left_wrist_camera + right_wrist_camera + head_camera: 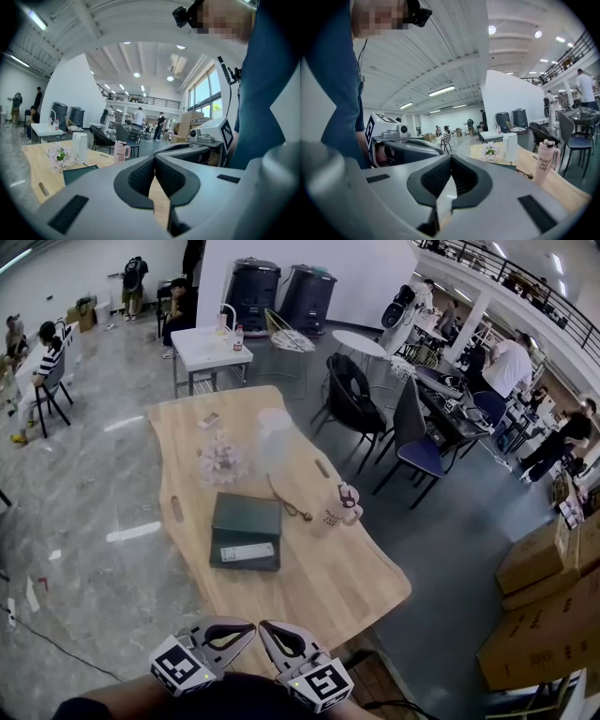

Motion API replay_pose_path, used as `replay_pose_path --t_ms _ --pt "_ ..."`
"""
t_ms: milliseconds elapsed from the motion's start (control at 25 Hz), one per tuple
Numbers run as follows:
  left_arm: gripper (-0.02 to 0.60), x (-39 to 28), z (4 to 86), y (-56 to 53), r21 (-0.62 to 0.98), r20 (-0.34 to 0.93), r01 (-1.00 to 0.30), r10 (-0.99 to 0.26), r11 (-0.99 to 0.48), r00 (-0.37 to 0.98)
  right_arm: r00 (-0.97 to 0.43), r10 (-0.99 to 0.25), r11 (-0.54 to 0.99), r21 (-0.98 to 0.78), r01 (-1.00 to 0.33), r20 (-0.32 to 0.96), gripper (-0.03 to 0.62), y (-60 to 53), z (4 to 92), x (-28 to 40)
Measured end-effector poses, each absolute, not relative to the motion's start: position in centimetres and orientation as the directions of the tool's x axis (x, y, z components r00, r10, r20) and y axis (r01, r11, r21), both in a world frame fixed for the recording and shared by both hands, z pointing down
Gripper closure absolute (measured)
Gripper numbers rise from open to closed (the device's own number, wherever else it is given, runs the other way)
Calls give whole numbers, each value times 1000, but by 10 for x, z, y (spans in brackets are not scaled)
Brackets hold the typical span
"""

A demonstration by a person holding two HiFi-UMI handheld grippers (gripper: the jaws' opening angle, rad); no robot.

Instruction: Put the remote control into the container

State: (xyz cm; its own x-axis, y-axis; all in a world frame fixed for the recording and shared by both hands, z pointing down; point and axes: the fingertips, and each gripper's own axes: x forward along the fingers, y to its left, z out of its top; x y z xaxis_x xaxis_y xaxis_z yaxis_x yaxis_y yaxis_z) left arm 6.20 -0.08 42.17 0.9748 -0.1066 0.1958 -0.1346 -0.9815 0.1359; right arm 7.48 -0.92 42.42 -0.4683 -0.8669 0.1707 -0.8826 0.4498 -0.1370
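Both left gripper (154, 161) and right gripper (450, 161) had jaws pressed together, empty, far from the slim pale remote (246, 552) atop the dark green rectangular container (246, 517); reaching in unopened could shove it off.

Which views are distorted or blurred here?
Head view: mild barrel warp toward the edges, light wooden table sharp. Left gripper view: strong fisheye, black vignette. Right gripper view: same fisheye and vignette; pink lettered cup crisp, print readable.
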Motion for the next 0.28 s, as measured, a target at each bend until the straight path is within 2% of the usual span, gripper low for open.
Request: replay_pose_path --t_ms 280 --pt "569 61 421 2 158 189 -139 -108 -978 976 -470 -865 452 -134 -882 176 577 -5 424 72"
